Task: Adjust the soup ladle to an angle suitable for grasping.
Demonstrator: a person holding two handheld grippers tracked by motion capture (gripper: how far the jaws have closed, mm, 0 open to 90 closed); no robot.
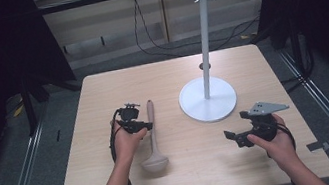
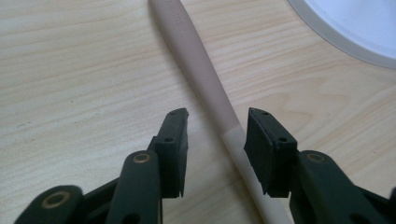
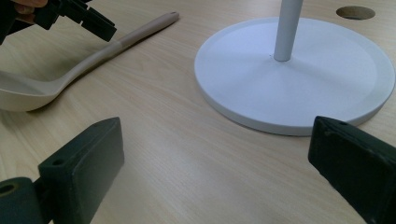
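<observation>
Each black hand-held gripper [image 1: 135, 120] trails a black cable; the right one [image 1: 238, 131] carries a grey three-cornered plate.

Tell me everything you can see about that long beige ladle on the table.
The ladle looks like matte beige plastic, with a slim rounded handle and a deep round bowl. It lies flat on the wooden table, bowl toward the person, handle pointing away. The left hand-held gripper straddles the handle with its jaws apart; one jaw sits close against it, not clamped.

White stand [image 1: 208, 99] blocks table's [image 1: 101, 88] centre right, left side open
</observation>
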